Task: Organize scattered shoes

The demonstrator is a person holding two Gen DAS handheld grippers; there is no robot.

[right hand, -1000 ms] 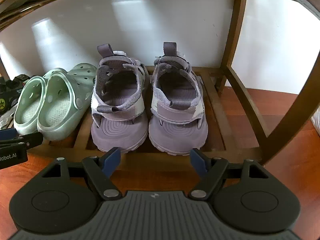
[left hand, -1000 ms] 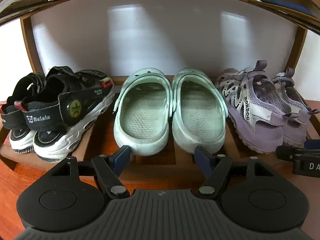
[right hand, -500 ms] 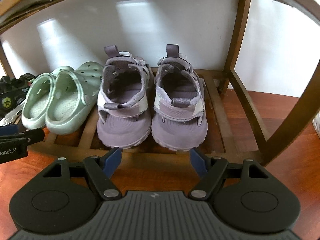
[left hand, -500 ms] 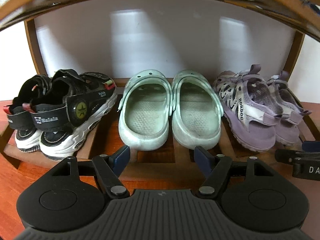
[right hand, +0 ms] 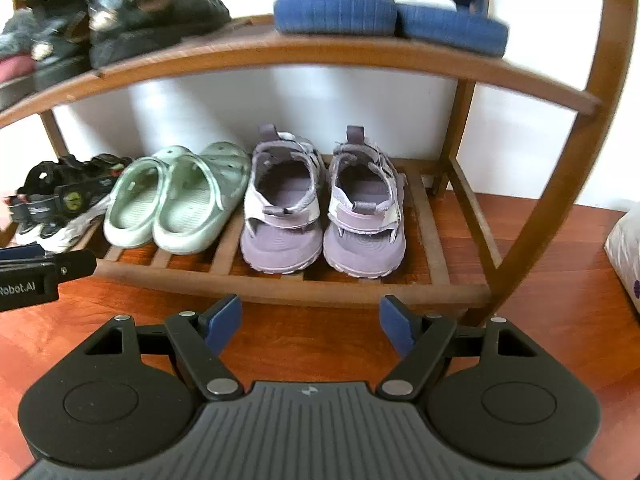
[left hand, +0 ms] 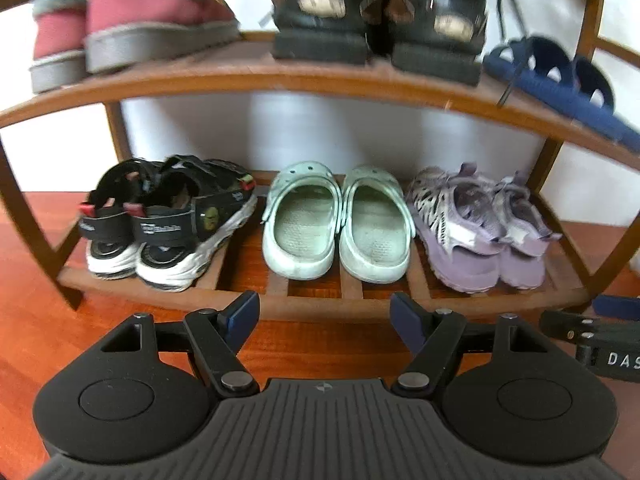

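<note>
On the lower shelf [left hand: 320,304] of a wooden shoe rack stand three pairs side by side: black and white sandals [left hand: 168,220], mint green clogs [left hand: 336,224] and lilac sandals [left hand: 480,228]. The same lilac sandals [right hand: 320,208] and clogs [right hand: 176,200] show in the right wrist view. My left gripper [left hand: 324,316] hangs open over the floor in front of the clogs, nothing between its fingers. My right gripper [right hand: 310,320] is open too, empty, in front of the lilac pair.
The upper shelf [right hand: 280,52] holds pink fur-lined slippers [left hand: 120,28], black boots [left hand: 380,12] and navy slides [right hand: 388,8]. The rack's curved side post [right hand: 560,200] rises at right. A white bag [right hand: 624,248] lies on the red wooden floor [right hand: 560,340] at far right.
Both grippers have pulled back and risen from the lower shelf, so the upper shelf and its shoes have come into view. The shoes have not moved.
</note>
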